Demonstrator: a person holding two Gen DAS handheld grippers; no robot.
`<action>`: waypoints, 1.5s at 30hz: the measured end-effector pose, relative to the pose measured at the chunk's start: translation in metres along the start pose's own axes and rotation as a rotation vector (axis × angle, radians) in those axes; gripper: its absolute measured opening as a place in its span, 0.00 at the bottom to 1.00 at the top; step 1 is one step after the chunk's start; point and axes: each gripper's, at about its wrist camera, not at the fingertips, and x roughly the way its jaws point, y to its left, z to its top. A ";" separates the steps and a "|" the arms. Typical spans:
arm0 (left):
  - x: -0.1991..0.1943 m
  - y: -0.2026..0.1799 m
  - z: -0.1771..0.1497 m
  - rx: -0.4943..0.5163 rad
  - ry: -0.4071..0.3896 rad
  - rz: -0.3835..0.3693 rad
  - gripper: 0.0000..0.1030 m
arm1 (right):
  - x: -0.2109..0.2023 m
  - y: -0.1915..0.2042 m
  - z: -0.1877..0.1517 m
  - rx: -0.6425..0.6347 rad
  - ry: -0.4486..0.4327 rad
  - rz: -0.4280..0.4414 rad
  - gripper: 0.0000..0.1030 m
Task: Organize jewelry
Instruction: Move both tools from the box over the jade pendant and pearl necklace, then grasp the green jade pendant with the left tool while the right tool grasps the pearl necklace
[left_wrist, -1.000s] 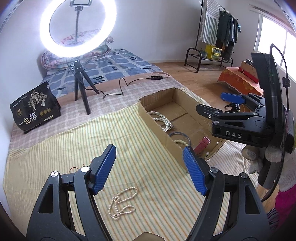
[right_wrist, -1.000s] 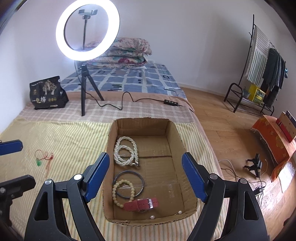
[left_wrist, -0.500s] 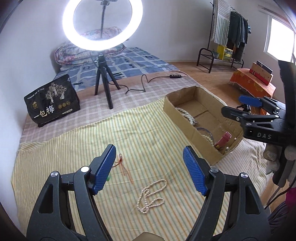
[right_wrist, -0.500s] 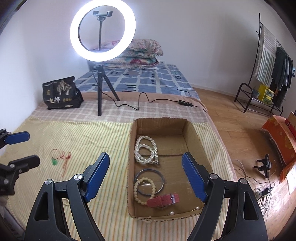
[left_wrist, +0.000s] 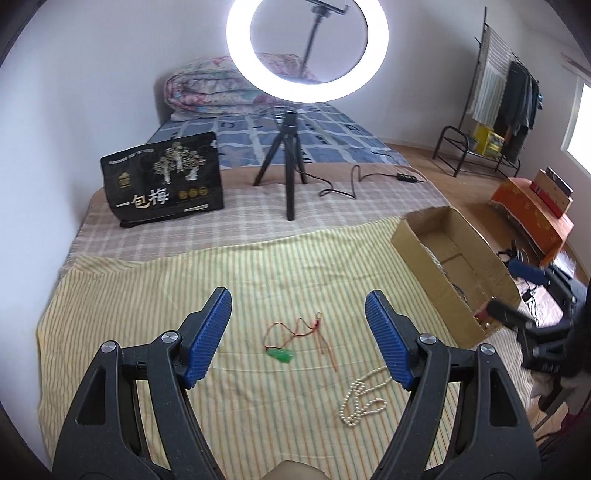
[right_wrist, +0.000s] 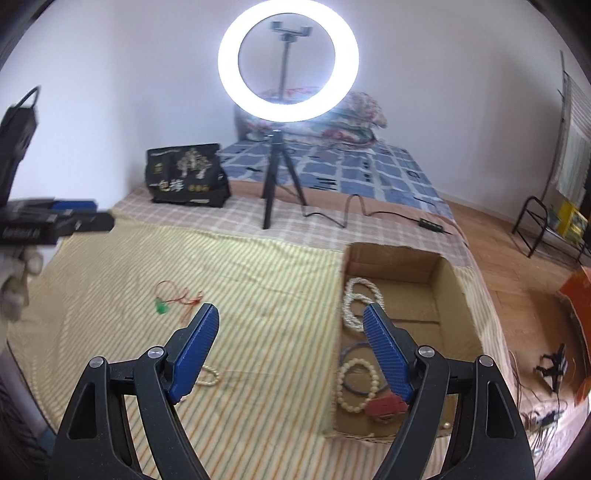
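Our right-wrist view was pretty smeared, so the small stuff in the cardboard box was hard to read: a white bead rope, a dark bangle, a cream bead bracelet and something red half hidden behind a blue ribbed pad. We had the left gripper spread wide, holding nothing, above the striped yellow cloth, over the red cord with a green pendant. The pearl necklace lay looped just beside its right finger. Our right gripper was equally wide and empty, straddling the box's left wall. From the left, most of the box's inside was cut off.
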 end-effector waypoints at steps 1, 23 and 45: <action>0.001 0.005 0.000 -0.014 0.003 0.005 0.75 | 0.001 0.006 -0.002 -0.019 0.000 0.013 0.78; 0.060 0.030 -0.028 -0.105 0.199 -0.004 0.75 | 0.067 0.098 -0.070 -0.269 0.305 0.329 0.78; 0.105 0.040 -0.056 -0.160 0.336 -0.085 0.62 | 0.109 0.105 -0.068 -0.053 0.426 0.375 0.78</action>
